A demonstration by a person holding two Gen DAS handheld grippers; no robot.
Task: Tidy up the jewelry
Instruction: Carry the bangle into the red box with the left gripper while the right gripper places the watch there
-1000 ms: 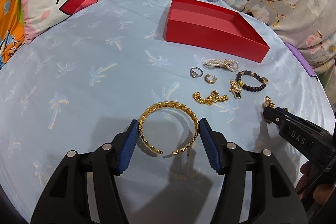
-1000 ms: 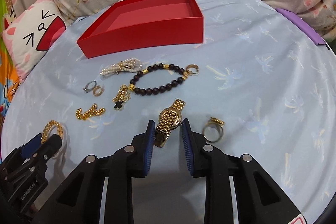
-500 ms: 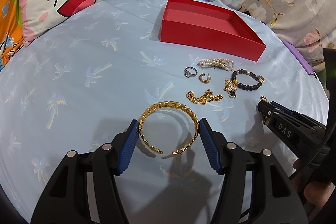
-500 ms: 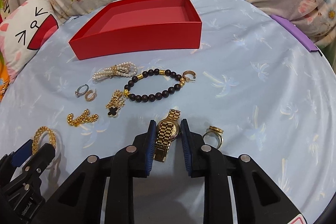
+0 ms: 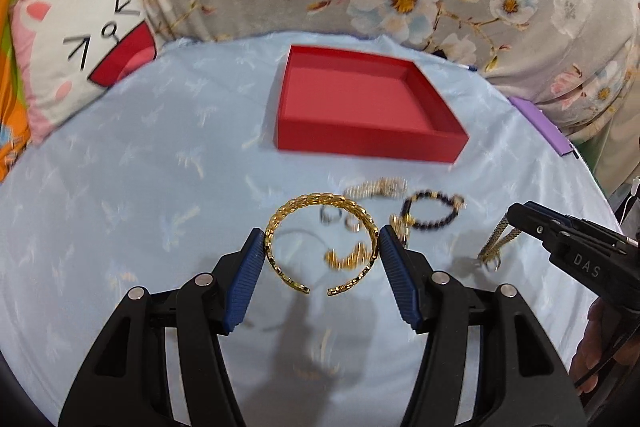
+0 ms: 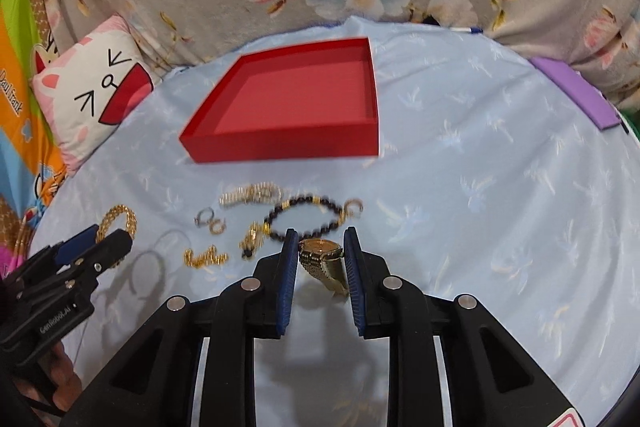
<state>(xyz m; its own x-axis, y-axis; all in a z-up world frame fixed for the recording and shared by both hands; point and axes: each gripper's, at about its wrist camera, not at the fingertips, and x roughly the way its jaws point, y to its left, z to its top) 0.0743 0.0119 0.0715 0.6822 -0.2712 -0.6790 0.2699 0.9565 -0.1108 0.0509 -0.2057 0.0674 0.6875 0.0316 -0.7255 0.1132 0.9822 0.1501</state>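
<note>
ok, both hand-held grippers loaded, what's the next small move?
Probably carry both forward over the empty red box and release. The left hand-held gripper holds the gold cuff bangle, the right the gold watch, both lifted off the cloth.

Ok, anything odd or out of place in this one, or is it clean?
Nothing damaged or spilled. The red box sits flat and holds nothing. The left hand-held gripper holds the gold bangle level above the cloth; the right hand-held gripper holds the gold watch, its band dangling. The loose pieces are blurred.
</note>
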